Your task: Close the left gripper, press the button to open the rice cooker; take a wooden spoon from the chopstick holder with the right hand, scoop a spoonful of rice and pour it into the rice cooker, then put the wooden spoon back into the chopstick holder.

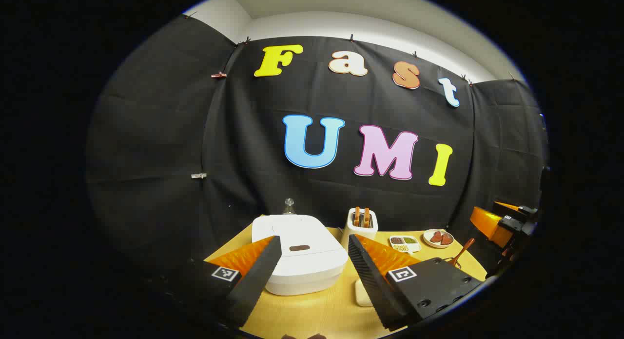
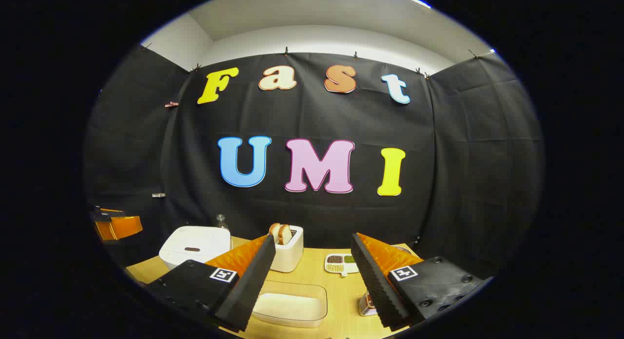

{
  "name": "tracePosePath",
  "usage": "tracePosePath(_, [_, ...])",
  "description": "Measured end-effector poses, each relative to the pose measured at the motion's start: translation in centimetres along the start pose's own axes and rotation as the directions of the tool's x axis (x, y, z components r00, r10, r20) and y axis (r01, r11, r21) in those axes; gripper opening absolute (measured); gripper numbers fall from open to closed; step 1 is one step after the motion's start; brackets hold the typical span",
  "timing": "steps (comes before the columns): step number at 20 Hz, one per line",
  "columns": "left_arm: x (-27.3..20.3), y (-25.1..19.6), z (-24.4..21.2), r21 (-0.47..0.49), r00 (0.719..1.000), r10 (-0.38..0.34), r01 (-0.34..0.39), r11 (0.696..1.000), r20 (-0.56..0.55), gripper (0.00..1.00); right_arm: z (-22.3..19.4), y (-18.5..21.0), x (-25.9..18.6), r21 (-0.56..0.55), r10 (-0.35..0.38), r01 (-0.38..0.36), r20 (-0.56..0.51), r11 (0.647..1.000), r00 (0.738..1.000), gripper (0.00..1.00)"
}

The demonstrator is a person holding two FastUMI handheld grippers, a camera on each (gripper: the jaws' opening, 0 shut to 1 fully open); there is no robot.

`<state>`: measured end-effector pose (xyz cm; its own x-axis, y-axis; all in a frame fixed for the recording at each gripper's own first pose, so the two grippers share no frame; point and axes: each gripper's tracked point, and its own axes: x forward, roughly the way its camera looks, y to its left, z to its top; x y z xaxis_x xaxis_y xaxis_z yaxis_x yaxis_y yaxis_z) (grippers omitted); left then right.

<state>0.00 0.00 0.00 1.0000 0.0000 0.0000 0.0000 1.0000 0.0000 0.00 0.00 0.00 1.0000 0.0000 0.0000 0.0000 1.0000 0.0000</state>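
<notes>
nothing is done yet. the rice cooker (image 1: 302,253) sits shut on the table (image 1: 317,314), just ahead of the left tool (image 1: 312,266), whose jaws stand wide apart. the right tool (image 2: 309,270) is open and empty above the rice container (image 2: 290,305).

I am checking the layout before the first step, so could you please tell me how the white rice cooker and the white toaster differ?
The white rice cooker is low and wide, while the white toaster is tall and narrow. The rice cooker's lid is shut flat, whereas the toaster's top is open with bread slices sticking out. The rice cooker sits left of the toaster. Both are white and stand on the wooden table.
</notes>
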Motion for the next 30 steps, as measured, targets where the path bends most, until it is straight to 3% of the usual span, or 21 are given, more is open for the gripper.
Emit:
tracePosePath(20, [2.9,-3.3,-0.9,0.041,0.994,-0.101,0.102,0.994,-0.027,0.96,-1.3,-5.1,-0.8,0.031,-0.102,0.103,-0.021,0.994,0.995,0.98])
tracePosePath(30, [7.7,-1.1,-0.4,0.035,0.997,-0.043,0.046,0.998,-0.068,0.95,-3.9,-8.0,-2.2,0.077,-0.141,0.148,-0.087,0.986,0.986,0.98])
